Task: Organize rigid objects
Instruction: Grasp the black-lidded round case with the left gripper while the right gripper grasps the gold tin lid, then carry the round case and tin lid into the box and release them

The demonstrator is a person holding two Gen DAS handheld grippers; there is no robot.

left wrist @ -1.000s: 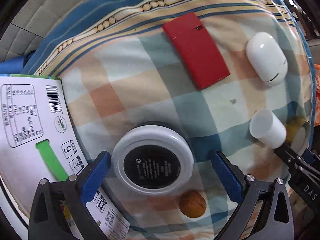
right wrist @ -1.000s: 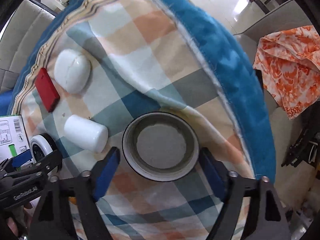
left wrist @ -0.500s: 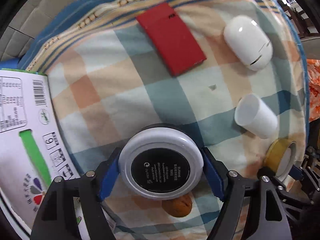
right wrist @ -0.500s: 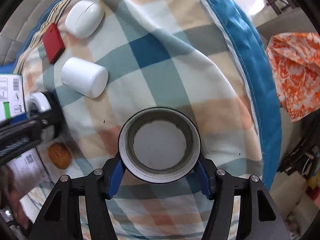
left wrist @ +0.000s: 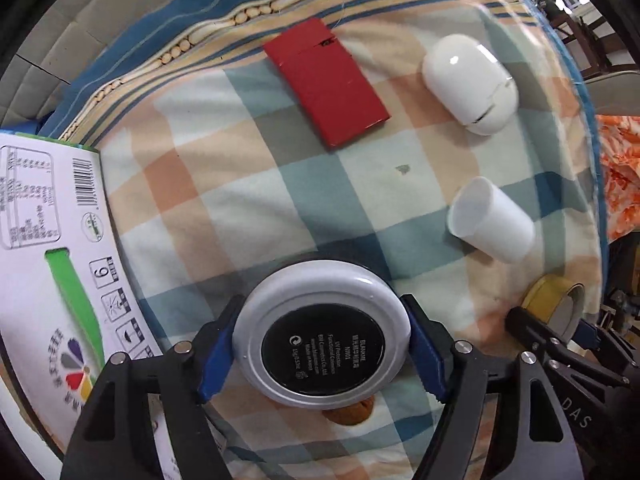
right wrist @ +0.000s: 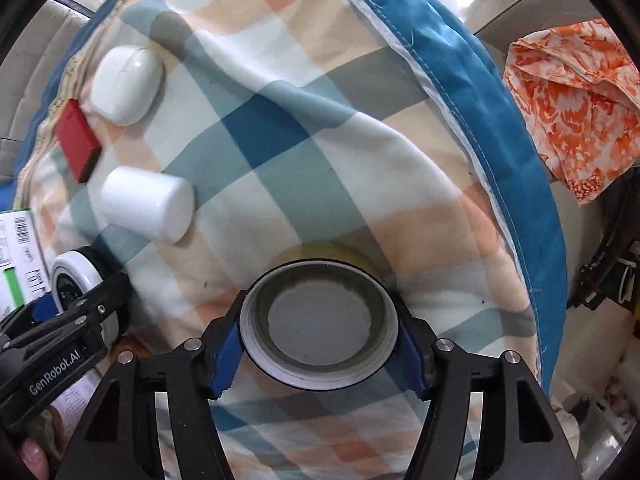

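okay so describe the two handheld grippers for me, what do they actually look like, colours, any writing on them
Both are black skeletal frames with cut-out windows, silver round pins at the joints and blue ridged pads lining the fingers. The left gripper carries white "GenRobot.AI" lettering on its side, seen from the right wrist view; the right gripper shows "DAS" in the left wrist view. No cables show.

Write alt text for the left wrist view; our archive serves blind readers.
The left gripper clamps a round white compact over a checked blanket. Beyond lie a red box, a white case, a white cup on its side and a cardboard box.
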